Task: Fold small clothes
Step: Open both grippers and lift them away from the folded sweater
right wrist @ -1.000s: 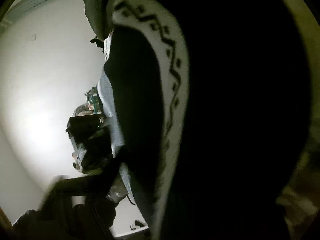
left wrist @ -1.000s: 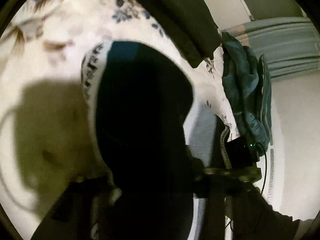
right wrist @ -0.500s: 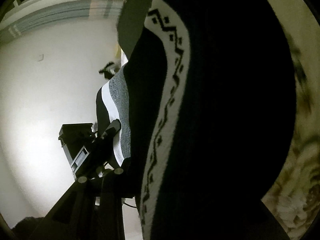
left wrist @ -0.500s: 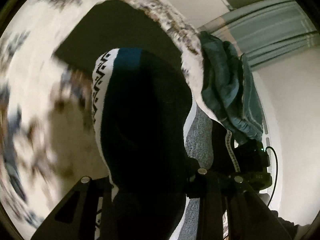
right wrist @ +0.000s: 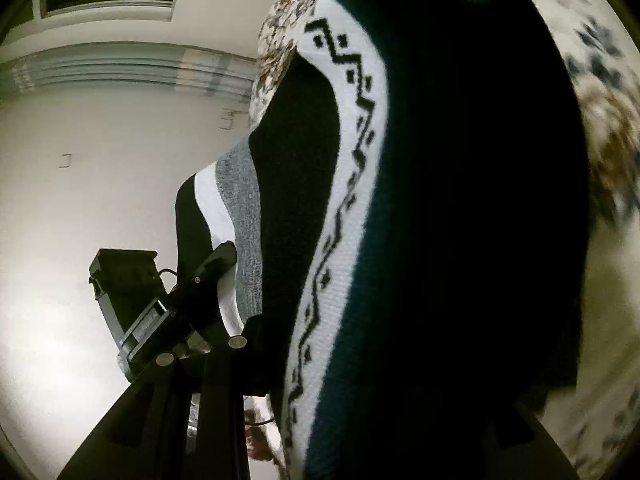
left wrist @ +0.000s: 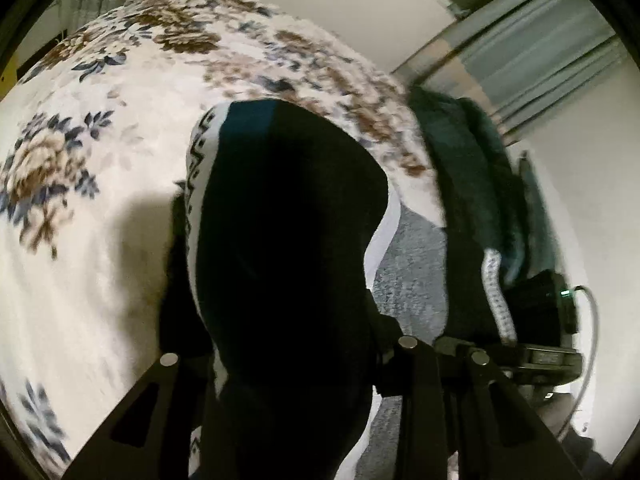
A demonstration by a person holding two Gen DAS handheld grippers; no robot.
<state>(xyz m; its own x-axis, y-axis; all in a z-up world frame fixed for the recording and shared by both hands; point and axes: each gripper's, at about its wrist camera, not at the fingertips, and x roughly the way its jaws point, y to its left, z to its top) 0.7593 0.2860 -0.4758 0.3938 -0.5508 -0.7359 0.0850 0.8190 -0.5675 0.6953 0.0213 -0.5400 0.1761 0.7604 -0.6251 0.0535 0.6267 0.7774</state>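
A dark knit sweater (left wrist: pixel 288 248) with white patterned bands, a teal stripe and a grey panel hangs between both grippers above a floral blanket. My left gripper (left wrist: pixel 288 364) is shut on the sweater's edge; the cloth drapes over its fingers and hides the tips. In the right wrist view the same sweater (right wrist: pixel 460 220) fills the frame, and my right gripper (right wrist: pixel 380 380) is shut on it, its fingertips hidden by cloth. The right gripper shows at the right of the left wrist view (left wrist: pixel 532 344); the left gripper shows in the right wrist view (right wrist: pixel 168 308).
The floral blanket (left wrist: pixel 100 160) covers the surface below and to the left. A pile of teal clothes (left wrist: pixel 472 168) lies at the blanket's right end. A white wall (right wrist: pixel 100 160) and curtains (left wrist: pixel 540 32) lie beyond.
Both grippers have lifted and tilted with the sweater held; more wall and far blanket edge show. The dark garment seen at the top a second ago is out of view.
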